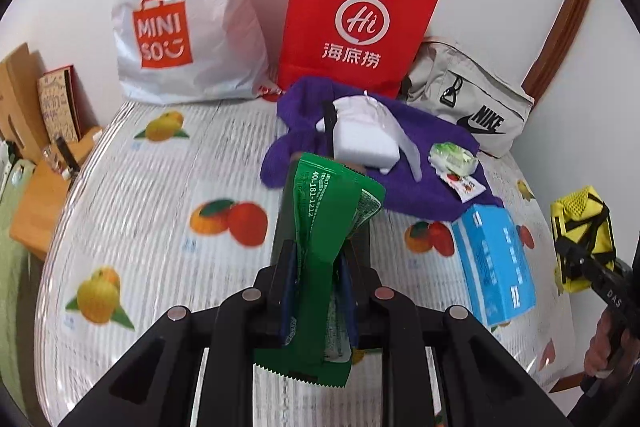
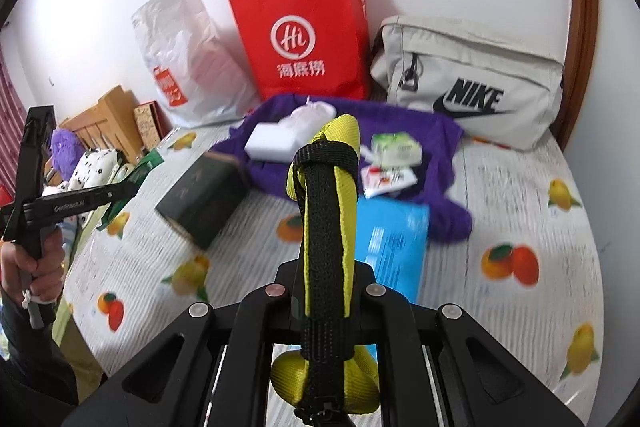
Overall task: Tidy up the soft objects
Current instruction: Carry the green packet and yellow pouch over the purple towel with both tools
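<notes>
On the fruit-print bedcover, much is only partly readable; the dark green box lies blurred in the right wrist view, and in the left wrist view it is almost wholly hidden behind the green packet; the small items past the bed's left edge are too small to name. Against the wall stand a white Miniso bag, a red paper bag and a beige Nike bag; what they hold cannot be seen. A purple cloth lies spread before them, bearing a white sponge block, a white drawstring pouch, a green-and-white tissue pack and a small red-and-white sachet; a blue tissue box lies just beside the cloth's near edge. The left gripper pinches the green packet at its middle, so the packet's serrated end hangs toward the camera; the right gripper is clamped on a yellow pouch with black straps, held above the blue box.
</notes>
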`<action>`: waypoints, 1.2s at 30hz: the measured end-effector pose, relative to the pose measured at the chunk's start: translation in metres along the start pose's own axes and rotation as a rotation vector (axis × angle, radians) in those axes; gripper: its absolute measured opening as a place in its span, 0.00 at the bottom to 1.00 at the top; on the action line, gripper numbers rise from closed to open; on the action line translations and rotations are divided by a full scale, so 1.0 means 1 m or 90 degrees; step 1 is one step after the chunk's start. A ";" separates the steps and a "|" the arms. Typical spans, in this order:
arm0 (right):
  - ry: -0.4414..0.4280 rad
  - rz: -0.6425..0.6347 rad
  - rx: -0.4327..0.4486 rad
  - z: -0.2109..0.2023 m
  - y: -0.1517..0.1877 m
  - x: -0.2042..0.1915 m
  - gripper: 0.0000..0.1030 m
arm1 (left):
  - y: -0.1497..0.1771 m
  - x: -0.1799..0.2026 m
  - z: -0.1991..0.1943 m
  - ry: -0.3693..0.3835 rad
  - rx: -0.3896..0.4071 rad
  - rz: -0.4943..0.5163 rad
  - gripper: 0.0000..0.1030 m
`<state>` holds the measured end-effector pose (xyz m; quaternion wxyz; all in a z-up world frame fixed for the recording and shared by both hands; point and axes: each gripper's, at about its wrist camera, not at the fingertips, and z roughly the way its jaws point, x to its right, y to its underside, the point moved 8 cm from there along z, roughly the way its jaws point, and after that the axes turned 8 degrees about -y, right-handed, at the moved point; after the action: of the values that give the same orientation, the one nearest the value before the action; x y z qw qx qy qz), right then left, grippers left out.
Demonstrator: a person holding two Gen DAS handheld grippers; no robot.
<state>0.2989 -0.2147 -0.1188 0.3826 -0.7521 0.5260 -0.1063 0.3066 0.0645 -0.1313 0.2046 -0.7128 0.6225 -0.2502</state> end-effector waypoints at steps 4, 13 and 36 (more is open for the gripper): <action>0.005 -0.001 -0.002 0.015 -0.021 0.011 0.09 | -0.017 0.005 0.007 0.006 -0.001 0.004 0.20; 0.017 -0.004 -0.027 0.064 -0.056 0.035 0.09 | -0.054 0.020 0.038 0.022 -0.012 0.015 0.20; -0.041 0.021 -0.171 0.190 -0.075 0.053 0.10 | -0.128 0.079 0.149 0.049 -0.078 0.051 0.21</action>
<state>0.4817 -0.1615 -0.2106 0.2972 -0.7905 0.5355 -0.0042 0.5062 0.0018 -0.1643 0.1467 -0.6884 0.6720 -0.2305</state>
